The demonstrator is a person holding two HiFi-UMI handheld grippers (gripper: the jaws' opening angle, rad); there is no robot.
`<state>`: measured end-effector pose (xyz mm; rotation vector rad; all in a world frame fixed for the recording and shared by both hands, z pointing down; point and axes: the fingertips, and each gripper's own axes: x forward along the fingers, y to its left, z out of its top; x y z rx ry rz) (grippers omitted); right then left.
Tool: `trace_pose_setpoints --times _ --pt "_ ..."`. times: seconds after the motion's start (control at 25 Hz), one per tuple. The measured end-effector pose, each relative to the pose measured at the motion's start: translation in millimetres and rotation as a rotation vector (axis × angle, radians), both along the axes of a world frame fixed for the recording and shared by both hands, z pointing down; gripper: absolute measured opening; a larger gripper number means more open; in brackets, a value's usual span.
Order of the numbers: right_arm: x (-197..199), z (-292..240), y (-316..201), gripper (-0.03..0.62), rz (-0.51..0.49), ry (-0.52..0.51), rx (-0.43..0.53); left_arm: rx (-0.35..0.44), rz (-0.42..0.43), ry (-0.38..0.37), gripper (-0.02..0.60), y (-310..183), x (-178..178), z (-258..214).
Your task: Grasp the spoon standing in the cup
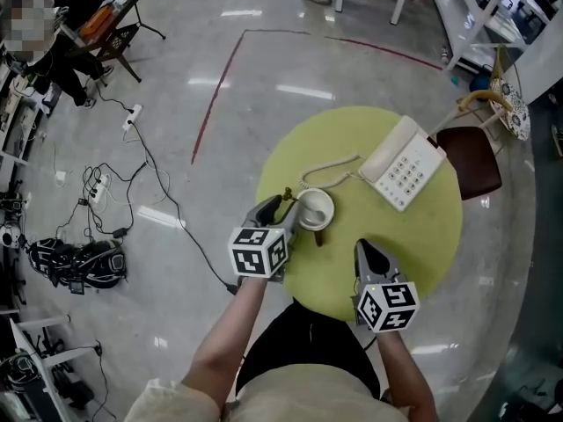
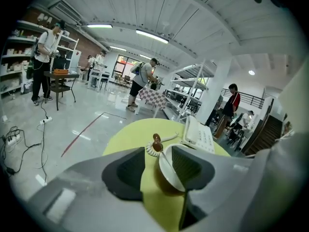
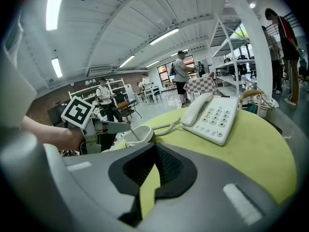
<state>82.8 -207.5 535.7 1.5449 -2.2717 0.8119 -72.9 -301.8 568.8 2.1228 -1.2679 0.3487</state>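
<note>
Left gripper (image 1: 280, 207) first, right under my chin, marker cube (image 1: 258, 251) facing up. Its jaws stand wide apart, nothing clamped between them. Looking along them in the left gripper view, the white cup (image 2: 169, 173) sits at the tips, pressed up close to the right-hand jaw's pad and partly overlapping it. The spoon (image 2: 156, 139) stands in that cup, its thin handle leaning toward the left-hand jaw, and its knobbed end shows up in the gap between the two jaws. I can't tell whether either pad touches the handle.

From the head view, the cup (image 1: 315, 209) is just off the left gripper's tips, on the side toward my other hand. The spoon's (image 1: 288, 193) end pokes out over the rim, above the jaws.

Right gripper (image 1: 369, 251) now: jaws brought together to a point, holding nothing, hovering low over the round green table (image 1: 422, 244) and well apart from the cup. Along its jaws in the right gripper view I see the cup (image 3: 145, 131) ahead and to the left. The spoon (image 3: 134, 134) slants out of it, and the left gripper sits just beyond. A white telephone (image 3: 212, 115) lies ahead to the right, its coiled cord (image 3: 166, 127) trailing back toward the cup.
</note>
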Motion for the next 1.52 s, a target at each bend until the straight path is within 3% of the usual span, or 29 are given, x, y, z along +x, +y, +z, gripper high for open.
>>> trace_pose_setpoints --times 0.28,0.68,1.52 --pt "2 5 -5 0.002 0.004 -0.005 -0.014 -0.003 0.008 -0.002 0.159 -11 6 2" --pt "7 6 -8 0.002 0.002 -0.006 -0.021 0.004 -0.008 -0.02 0.072 -18 7 0" --pt "9 -6 1 0.002 -0.016 -0.013 0.016 0.071 -0.032 0.014 0.057 -10 8 -34"
